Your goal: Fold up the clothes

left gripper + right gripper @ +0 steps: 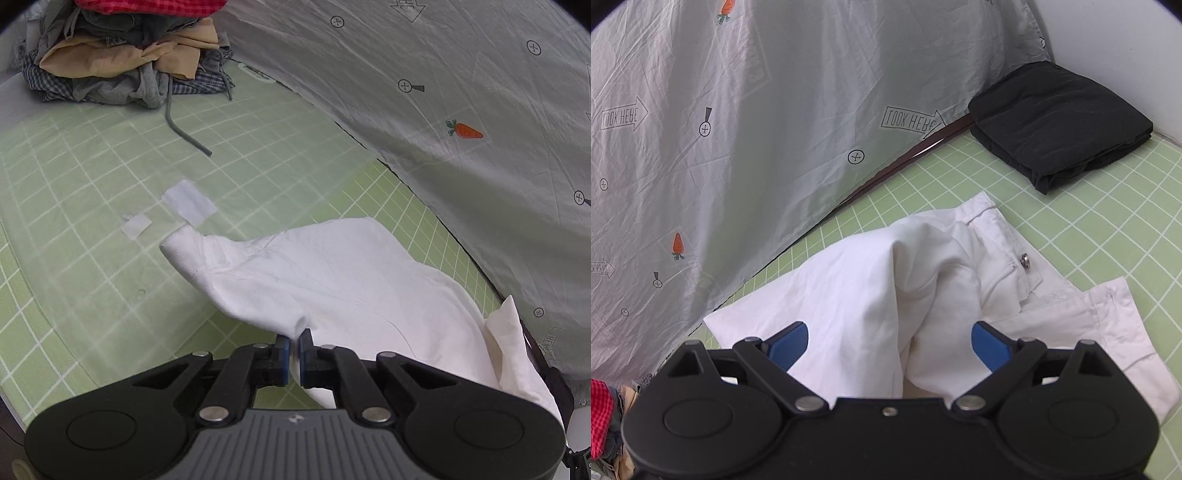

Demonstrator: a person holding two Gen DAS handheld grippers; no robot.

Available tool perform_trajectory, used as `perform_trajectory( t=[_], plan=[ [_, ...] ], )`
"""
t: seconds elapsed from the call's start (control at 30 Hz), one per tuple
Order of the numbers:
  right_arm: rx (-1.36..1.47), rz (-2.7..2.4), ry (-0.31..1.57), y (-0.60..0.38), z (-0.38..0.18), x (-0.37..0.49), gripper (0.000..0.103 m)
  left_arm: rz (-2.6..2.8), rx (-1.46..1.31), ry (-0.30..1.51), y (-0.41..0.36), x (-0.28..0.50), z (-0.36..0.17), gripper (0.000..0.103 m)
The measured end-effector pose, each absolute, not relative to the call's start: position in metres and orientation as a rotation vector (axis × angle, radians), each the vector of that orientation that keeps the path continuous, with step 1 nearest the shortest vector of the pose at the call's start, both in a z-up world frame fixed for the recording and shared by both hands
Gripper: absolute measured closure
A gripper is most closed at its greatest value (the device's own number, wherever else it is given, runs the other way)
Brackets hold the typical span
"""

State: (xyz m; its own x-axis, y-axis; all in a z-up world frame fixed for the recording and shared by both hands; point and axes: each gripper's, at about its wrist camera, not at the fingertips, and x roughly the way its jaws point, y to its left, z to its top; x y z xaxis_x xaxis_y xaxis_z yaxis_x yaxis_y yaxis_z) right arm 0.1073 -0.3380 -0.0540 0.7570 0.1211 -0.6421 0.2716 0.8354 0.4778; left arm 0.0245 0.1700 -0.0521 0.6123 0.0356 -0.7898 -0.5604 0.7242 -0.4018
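Left wrist view: left gripper (294, 341) angled down, blue pads pinching a fold of the white trousers (332, 273), lifted off the green grid mat (92, 177). Unfolded clothes pile (125, 55) far corner.

Right wrist view: right gripper (890, 343) tilted down, fingers (788, 345) spread wide above the white trousers (886, 288), gripping nothing. Folded black garment (1060, 122) beyond.

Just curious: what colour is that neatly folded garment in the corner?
Black; the folded garment shows best in the right wrist view.

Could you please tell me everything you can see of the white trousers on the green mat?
The white trousers look like sturdy cotton twill, with a waistband, a metal button and a pocket. They lie crumpled on the green grid mat beside the grey printed sheet. The left gripper pinches one edge, lifting it; the right gripper stands open around a raised fold.
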Motion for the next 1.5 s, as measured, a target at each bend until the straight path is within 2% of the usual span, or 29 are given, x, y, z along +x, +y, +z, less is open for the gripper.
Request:
perform_trajectory(
  t=[0.07, 0.13, 0.33, 0.5, 0.57, 0.63, 0.7, 0.73, 0.77, 0.83, 0.87, 0.9, 1.13, 1.2, 1.27, 1.3, 1.37, 1.4, 1.43, 1.5],
  plan=[
    [0.603, -0.107, 0.705, -0.336, -0.052, 0.109, 0.008, 0.400, -0.639, 0.812, 0.177, 0.026, -0.040, 0.099],
    [0.637, -0.132, 0.710, -0.337, -0.052, 0.112, 0.014, 0.420, -0.621, 0.775, 0.188, 0.030, -0.027, 0.099],
    [0.717, -0.195, 0.711, -0.338, -0.060, 0.111, 0.014, 0.497, -0.574, 0.669, 0.224, 0.044, 0.007, 0.100],
    [0.782, -0.264, 0.742, -0.339, -0.076, 0.112, 0.015, 0.521, -0.544, 0.647, 0.247, 0.066, 0.008, 0.100],
    [0.823, -0.266, 0.758, -0.342, -0.084, 0.115, 0.022, 0.522, -0.554, 0.654, 0.255, 0.076, 0.003, 0.100],
    [0.865, -0.265, 0.772, -0.345, -0.091, 0.117, 0.042, 0.508, -0.560, 0.665, 0.260, 0.089, -0.001, 0.100],
    [0.891, -0.250, 0.775, -0.349, -0.092, 0.120, 0.055, 0.483, -0.551, 0.673, 0.263, 0.104, -0.001, 0.100],
    [0.902, -0.240, 0.772, -0.351, -0.091, 0.122, 0.066, 0.466, -0.541, 0.671, 0.264, 0.113, 0.002, 0.100],
    [0.914, -0.229, 0.770, -0.354, -0.090, 0.125, 0.070, 0.448, -0.532, 0.667, 0.265, 0.123, 0.005, 0.100],
    [0.904, -0.218, 0.742, -0.359, -0.081, 0.131, 0.088, 0.413, -0.516, 0.655, 0.265, 0.146, 0.014, 0.100],
    [0.883, -0.214, 0.725, -0.361, -0.074, 0.135, 0.091, 0.392, -0.509, 0.636, 0.264, 0.159, 0.022, 0.100],
    [0.865, -0.206, 0.689, -0.365, -0.066, 0.139, 0.101, 0.371, -0.503, 0.616, 0.263, 0.173, 0.030, 0.101],
    [0.686, -0.221, 0.454, -0.385, 0.004, 0.178, 0.103, 0.196, -0.408, 0.381, 0.237, 0.267, 0.108, 0.101],
    [0.610, -0.229, 0.458, -0.380, 0.011, 0.188, 0.103, 0.196, -0.389, 0.319, 0.232, 0.283, 0.116, 0.100],
    [0.539, -0.228, 0.489, -0.371, 0.008, 0.193, 0.102, 0.259, -0.374, 0.382, 0.235, 0.299, 0.096, 0.099],
    [0.511, -0.228, 0.521, -0.365, 0.001, 0.193, 0.097, 0.295, -0.366, 0.422, 0.237, 0.307, 0.085, 0.095],
    [0.470, -0.225, 0.589, -0.354, -0.015, 0.192, 0.085, 0.344, -0.377, 0.521, 0.243, 0.312, 0.055, 0.093],
    [0.463, -0.229, 0.624, -0.349, -0.025, 0.189, 0.072, 0.339, -0.395, 0.578, 0.245, 0.307, 0.037, 0.089],
    [0.457, -0.233, 0.658, -0.345, -0.034, 0.185, 0.066, 0.338, -0.408, 0.642, 0.246, 0.296, 0.016, 0.085],
    [0.443, -0.248, 0.733, -0.338, -0.054, 0.176, 0.064, 0.341, -0.434, 0.762, 0.245, 0.266, -0.026, 0.084]
  ],
)
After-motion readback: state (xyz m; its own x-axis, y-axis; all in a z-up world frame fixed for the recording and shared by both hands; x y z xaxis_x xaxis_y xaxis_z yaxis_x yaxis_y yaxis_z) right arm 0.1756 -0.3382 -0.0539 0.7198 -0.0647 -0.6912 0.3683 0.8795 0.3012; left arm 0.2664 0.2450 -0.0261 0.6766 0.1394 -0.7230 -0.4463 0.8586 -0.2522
